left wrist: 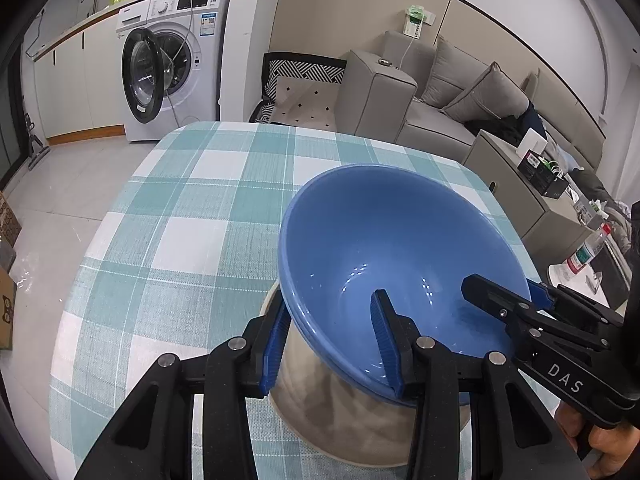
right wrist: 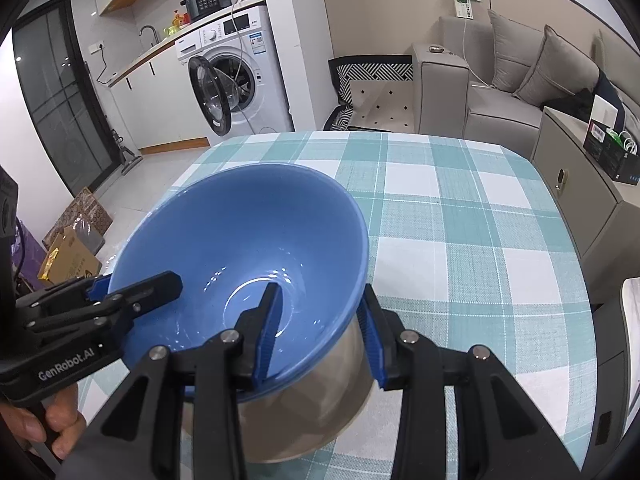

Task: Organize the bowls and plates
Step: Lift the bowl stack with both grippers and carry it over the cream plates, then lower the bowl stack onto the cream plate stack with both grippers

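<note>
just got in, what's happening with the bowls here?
A person holds tongs in each hand, and both grip the same blue bowl by opposite sides of its rim. The left tongs have one finger inside and one outside; the right tongs do likewise. The blue bowl sits nested in a beige bowl on the checked tablecloth, tilted rather than level. The rest of the table in view holds no other dishes.

- A glossy blue bowl, wide and deep with a flaring wall, is empty, opens upward and tilts slightly.
- It is nested in the mouth of a beige bowl with a mottled outer wall, which stands upright on the checked desk near its front edge.
</note>
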`<state>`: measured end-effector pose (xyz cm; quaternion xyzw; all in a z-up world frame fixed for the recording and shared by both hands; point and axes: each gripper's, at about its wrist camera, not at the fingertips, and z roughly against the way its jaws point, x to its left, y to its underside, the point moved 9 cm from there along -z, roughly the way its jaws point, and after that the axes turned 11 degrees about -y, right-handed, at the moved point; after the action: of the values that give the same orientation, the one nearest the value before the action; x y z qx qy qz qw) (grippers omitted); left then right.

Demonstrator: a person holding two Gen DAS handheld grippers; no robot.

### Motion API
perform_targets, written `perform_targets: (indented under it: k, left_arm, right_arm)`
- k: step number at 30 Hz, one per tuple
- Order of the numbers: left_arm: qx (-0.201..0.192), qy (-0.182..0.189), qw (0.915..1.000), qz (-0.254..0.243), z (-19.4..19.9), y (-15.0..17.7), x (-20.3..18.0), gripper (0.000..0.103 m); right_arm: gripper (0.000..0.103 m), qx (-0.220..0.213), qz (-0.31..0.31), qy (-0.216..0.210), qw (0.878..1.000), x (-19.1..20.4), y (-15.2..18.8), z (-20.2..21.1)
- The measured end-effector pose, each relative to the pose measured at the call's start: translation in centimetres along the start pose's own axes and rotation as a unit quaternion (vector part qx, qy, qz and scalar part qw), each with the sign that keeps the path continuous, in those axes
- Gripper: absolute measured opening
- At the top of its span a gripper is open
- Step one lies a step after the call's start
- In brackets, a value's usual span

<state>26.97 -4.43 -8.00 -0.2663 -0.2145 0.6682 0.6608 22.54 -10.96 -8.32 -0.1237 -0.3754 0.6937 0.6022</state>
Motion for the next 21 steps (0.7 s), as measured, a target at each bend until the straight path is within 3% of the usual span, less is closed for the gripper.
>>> perform_targets:
  k: [21]
  left_arm:
    - [-0.004, -0.015, 0.9999, -0.002, -1.0, -1.0, 0.0, 0.041]
  right_arm:
    - [0.042, -0.001, -0.011, -0.003, 1.000, -0.1, -0.4, -0.4]
